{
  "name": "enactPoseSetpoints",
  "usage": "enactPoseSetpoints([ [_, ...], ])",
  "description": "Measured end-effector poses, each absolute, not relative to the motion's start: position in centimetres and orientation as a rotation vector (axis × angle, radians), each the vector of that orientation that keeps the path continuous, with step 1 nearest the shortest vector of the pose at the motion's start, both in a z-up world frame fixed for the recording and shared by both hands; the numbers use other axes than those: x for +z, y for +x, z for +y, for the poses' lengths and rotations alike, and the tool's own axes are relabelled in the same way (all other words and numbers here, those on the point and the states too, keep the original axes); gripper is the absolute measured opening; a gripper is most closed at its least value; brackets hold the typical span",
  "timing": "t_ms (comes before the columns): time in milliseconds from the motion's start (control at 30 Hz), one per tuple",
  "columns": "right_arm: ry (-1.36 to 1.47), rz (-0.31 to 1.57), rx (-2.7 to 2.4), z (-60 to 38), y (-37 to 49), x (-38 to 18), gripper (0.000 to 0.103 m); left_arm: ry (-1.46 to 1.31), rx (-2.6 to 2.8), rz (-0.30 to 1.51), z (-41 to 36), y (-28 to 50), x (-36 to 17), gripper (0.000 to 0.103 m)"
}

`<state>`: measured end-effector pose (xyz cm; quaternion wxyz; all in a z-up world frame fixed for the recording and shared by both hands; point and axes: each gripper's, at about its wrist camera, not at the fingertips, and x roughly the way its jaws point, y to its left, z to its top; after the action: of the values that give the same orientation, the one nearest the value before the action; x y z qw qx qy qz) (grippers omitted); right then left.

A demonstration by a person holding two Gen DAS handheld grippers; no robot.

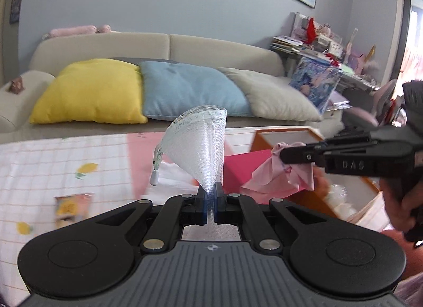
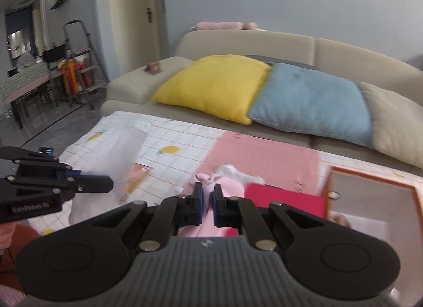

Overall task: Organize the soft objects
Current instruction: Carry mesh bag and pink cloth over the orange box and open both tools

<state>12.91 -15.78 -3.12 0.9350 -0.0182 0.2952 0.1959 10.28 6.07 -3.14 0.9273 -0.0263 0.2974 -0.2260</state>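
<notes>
While both are lifted clear of the tabletop, the left gripper (image 1: 210, 190) clenches a white mesh bag (image 1: 201, 143) at frame centre, and the right gripper (image 2: 208, 196) pinches pink cloth (image 2: 211, 188) (probably bound for the orange-rimmed box (image 2: 370, 172) at lower right).

3 cushions (image 1: 185, 90) on sofa (image 1: 164, 45) behind table (image 1: 39, 153); box (image 2: 370, 190) on table's right.

Plenty of open room was left over the checkered tablecloth (image 1: 39, 164) on the left. The right side was crowded by the orange-rimmed box (image 2: 370, 175), red card (image 2: 285, 197) and sofa cushions (image 1: 185, 90).
</notes>
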Motion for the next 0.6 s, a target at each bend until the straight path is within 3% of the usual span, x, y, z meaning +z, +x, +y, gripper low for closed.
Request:
enactPoseSetpoints([
  [600, 0.098, 0.540, 0.060, -31.0, 9.4, -3.8, 0.005, -0.072, -0.769, 0.715, -9.2, 13.0, -0.3, 0.003],
])
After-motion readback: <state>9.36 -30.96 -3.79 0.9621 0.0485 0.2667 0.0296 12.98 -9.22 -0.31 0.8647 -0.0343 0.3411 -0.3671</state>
